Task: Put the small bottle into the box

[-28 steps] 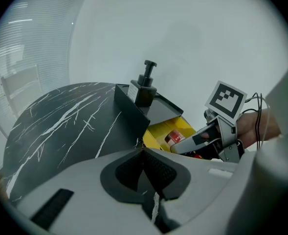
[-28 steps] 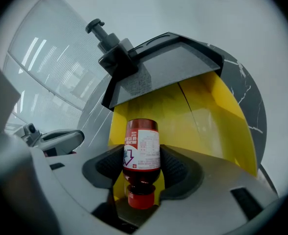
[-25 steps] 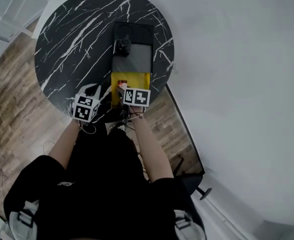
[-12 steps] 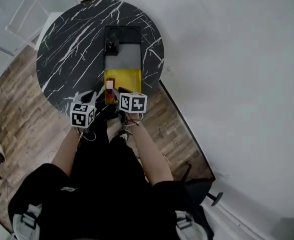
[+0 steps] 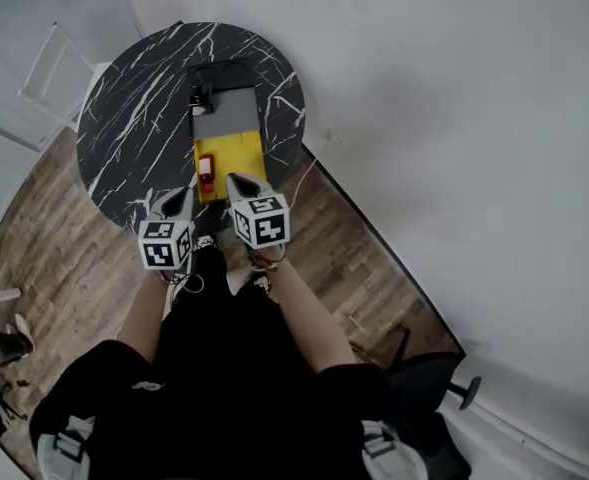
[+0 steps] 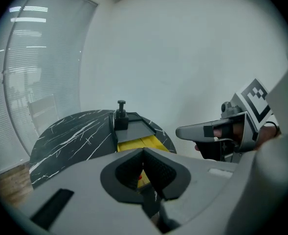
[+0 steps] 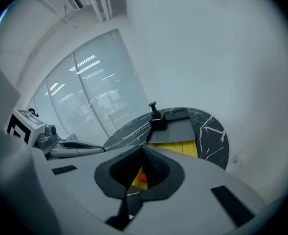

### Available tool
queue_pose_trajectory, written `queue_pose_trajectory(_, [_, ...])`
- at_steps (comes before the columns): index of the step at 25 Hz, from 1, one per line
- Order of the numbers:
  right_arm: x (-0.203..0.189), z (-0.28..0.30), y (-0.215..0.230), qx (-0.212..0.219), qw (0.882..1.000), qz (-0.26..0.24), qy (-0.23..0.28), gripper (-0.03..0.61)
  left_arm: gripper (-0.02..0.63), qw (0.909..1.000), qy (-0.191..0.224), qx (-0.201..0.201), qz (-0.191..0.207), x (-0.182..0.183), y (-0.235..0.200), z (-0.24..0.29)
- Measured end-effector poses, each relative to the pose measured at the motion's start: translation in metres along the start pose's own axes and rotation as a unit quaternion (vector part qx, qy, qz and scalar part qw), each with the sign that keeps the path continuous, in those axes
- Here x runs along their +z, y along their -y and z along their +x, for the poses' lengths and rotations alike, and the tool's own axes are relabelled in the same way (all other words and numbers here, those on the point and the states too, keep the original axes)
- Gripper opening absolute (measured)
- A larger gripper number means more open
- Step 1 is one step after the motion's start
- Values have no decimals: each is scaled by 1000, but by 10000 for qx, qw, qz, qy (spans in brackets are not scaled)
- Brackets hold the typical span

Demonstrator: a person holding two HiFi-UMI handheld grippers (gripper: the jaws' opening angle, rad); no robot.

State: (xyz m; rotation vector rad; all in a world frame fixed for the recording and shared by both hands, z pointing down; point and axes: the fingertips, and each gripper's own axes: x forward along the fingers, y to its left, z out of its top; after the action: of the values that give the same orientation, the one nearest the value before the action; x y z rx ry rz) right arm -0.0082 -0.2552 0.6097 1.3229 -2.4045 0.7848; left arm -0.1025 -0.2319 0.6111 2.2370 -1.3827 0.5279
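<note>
Head view: finds small bottle (image 5: pixel 205 174) inside yellow box (image 5: pixel 238 154), pointing away, ahead between left tongs (image 5: pixel 180 196) and right tongs (image 5: pixel 236 180), both closed, empty.

Glossy marble-look table (image 5: pixel 134 118) (matt wood-plank floor (image 5: pixel 54 258))

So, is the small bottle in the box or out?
In. The head view shows the small bottle resting on the floor of the yellow box, near its left wall.
</note>
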Motion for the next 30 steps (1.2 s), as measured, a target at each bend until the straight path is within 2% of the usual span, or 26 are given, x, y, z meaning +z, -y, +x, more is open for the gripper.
queue_pose_trajectory(4, [28, -42, 0, -163, 9972, -412, 609, -5, 0, 9993, 371, 59, 93, 21, 25, -20])
queue_pose_trajectory(8, [56, -86, -8, -369, 9876, -905, 1232, -4, 0, 9962, 851, 136, 100, 46, 45, -50])
queue_pose_trajectory(12, [100, -139, -27, -546, 9673, -1447, 2008, -5, 0, 9884, 1500, 185, 124, 79, 64, -81])
queue_pose_trajectory(19, [144, -212, -50, -721, 9363, -1911, 2858, -5, 0, 9733, 2201, 241, 611, 128, 89, -125])
queue_pose_trajectory(24, [154, -236, -46, -806, 9262, -1965, 3117, -5, 0, 9662, 2430, 118, 854, 144, 101, -138])
queue_pose_trajectory(30, [147, -240, -44, -799, 9321, -1861, 3003, -5, 0, 9698, 2257, -173, 904, 142, 116, -131])
